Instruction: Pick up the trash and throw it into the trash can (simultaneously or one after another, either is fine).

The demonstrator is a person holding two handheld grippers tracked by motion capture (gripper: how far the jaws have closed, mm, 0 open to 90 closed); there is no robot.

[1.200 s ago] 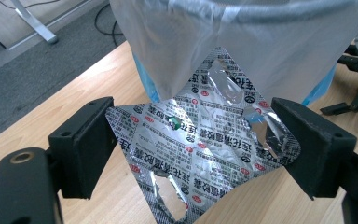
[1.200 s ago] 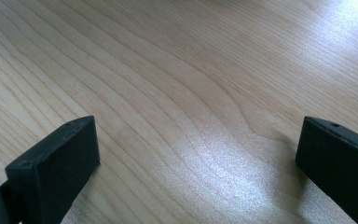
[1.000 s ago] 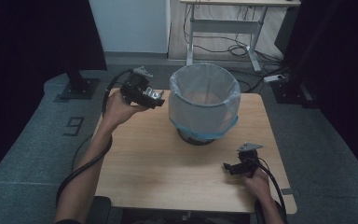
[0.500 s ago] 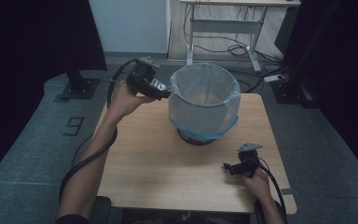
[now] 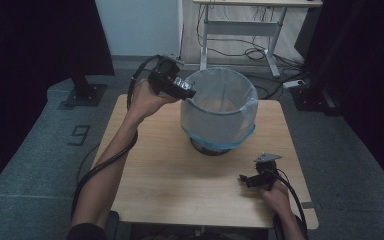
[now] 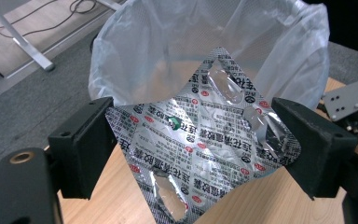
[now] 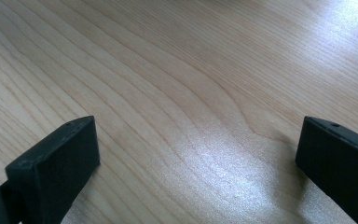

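Left tongs (image 5: 189, 92) reach the bin (image 5: 219, 112) rim, clenched on the blister pack (image 6: 205, 140)!
They've risen from beside the bin; drop looks imminent. Right tongs (image 5: 243, 179) rest released on the bench (image 5: 170, 170).

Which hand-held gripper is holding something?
The left hand-held gripper, at the bin rim, clamps a silver blister pack; the right hand-held gripper is open over bare table.

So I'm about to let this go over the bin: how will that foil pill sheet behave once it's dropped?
The foil pill sheet looks thin and probably light, so it may flutter rather than drop straight. Its pockets look crushed, so it likely bends easily. The left gripper pinches it by its edges above the bin.
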